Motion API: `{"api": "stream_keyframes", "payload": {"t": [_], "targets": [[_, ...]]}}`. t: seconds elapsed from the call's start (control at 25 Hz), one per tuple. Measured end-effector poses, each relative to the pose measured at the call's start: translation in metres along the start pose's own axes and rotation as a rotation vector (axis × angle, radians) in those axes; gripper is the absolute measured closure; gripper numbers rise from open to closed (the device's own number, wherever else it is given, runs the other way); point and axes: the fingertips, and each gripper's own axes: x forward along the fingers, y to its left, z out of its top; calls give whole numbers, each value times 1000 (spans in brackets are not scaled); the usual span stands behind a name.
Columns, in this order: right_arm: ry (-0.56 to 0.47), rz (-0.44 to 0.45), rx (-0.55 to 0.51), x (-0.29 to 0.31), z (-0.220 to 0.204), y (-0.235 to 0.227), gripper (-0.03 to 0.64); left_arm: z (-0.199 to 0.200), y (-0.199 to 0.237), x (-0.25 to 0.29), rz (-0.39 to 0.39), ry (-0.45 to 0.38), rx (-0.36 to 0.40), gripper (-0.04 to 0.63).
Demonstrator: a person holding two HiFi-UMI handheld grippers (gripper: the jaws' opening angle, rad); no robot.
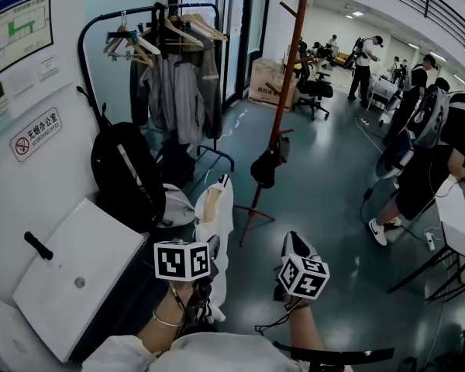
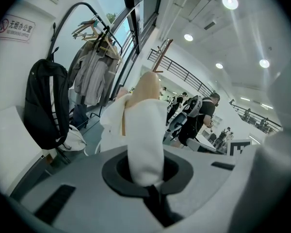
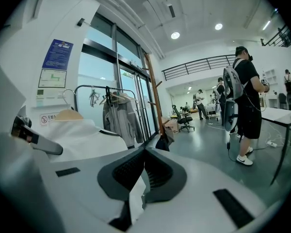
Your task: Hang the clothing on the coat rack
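While the white cloth garment [image 1: 214,222] on its pale wooden hanger [image 2: 148,89] stands upright before the person, both tongs grip it; the left gripper [image 2: 146,181] is clamped on its lower fold, the right gripper [image 3: 135,200] closed on a white edge. The tall brown wooden coat rack [image 1: 285,91] stands beyond the garment — well apart; a dark bag [image 1: 265,167] hangs on it.

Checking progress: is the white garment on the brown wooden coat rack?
No, the left gripper holds the white garment apart from the coat rack.
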Motion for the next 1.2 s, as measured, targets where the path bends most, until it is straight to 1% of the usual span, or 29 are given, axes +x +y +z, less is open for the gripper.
{"api": "stream_keyframes", "payload": {"t": [0.28, 0.6, 0.76, 1.0, 1.2], "targets": [[28, -14, -1, 13, -4, -7, 594, 12, 6, 13, -1, 4, -19, 574], [25, -43, 22, 48, -8, -27, 594, 29, 17, 51, -15, 15, 0, 574], [6, -61, 24, 76, 3, -38, 594, 47, 26, 79, -26, 21, -1, 574], [7, -58, 13, 120, 23, -48, 594, 86, 29, 117, -59, 16, 18, 574], [11, -71, 11, 152, 38, -65, 594, 111, 35, 150, -66, 18, 17, 574]]}}
